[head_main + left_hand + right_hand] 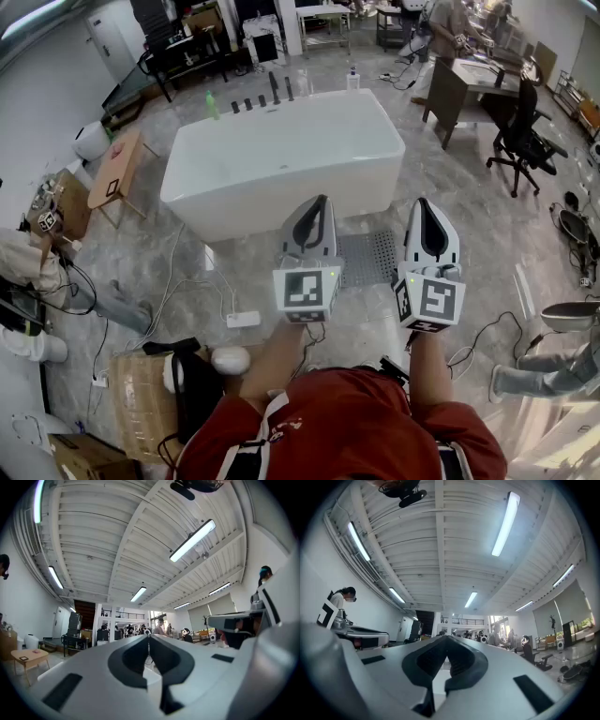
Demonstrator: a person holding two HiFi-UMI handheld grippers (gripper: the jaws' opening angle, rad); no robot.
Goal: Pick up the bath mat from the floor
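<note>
Grey mat is lying flat on the floor, just beside the front wall of the white tub, showing between the two grippers in the head view; the tub is holding nothing visible inside, while a green bottle and dark bottles are standing on its far rim; the left gripper and right gripper are hanging above the floor, each with jaws pressed together on nothing, neither touching the mat.
</note>
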